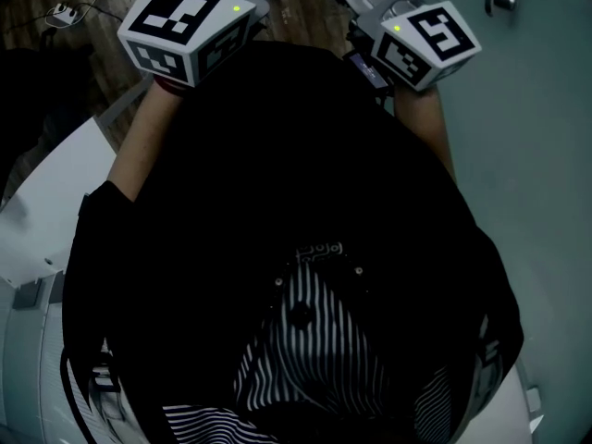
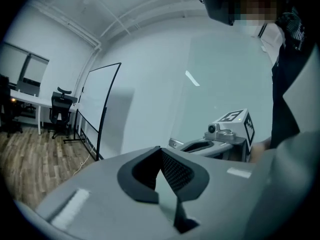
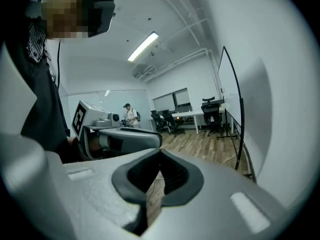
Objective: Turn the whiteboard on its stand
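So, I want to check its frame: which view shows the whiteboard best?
The left gripper view: the whiteboard shows its face, black frame and stand feet. The right gripper view catches it steeply from the side; the head view misses it.

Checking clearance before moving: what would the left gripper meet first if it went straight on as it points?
Probably the pale wall; nothing shows nearer the left gripper, though depth is unclear. The whiteboard stands off left.

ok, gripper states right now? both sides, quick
Left gripper: closed, nothing between the jaws.
Right gripper: closed, nothing held.
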The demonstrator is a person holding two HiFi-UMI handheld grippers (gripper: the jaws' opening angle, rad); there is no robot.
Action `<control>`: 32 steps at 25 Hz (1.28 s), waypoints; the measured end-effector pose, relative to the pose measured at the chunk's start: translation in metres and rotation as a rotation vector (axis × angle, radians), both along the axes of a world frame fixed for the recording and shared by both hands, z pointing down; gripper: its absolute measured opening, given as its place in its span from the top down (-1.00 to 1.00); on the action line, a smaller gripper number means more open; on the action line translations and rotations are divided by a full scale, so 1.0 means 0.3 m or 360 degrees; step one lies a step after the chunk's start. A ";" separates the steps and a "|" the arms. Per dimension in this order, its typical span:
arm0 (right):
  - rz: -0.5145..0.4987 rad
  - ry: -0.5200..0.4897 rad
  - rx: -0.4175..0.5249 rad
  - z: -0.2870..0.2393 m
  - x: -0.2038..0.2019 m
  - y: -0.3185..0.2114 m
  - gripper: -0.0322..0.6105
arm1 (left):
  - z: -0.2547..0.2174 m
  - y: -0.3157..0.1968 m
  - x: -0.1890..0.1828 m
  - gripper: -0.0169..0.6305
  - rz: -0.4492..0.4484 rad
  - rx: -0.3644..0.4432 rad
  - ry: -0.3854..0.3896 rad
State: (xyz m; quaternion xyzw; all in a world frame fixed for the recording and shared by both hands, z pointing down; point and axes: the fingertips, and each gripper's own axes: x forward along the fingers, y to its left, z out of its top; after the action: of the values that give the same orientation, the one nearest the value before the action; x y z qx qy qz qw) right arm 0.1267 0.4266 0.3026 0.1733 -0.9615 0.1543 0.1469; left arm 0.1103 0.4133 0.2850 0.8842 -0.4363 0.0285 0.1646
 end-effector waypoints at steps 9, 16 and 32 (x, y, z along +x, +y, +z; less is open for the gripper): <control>0.0049 0.0043 0.0091 0.123 0.022 0.197 0.90 | 0.103 0.189 0.050 0.94 0.0106 0.0091 -0.0115; -0.0012 -0.0034 0.0059 0.090 -0.001 0.292 0.90 | 0.098 0.300 -0.011 0.94 -0.0006 0.0102 -0.0091; -0.0188 -0.0023 0.0030 -0.054 -0.127 0.186 0.90 | -0.040 0.247 -0.167 0.94 -0.0226 0.0062 -0.0141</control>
State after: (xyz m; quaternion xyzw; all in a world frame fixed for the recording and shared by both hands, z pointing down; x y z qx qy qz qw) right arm 0.0885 0.4826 0.2863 0.1167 -0.9725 0.1375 0.1473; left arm 0.0603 0.4875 0.2729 0.8520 -0.5051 0.0474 0.1295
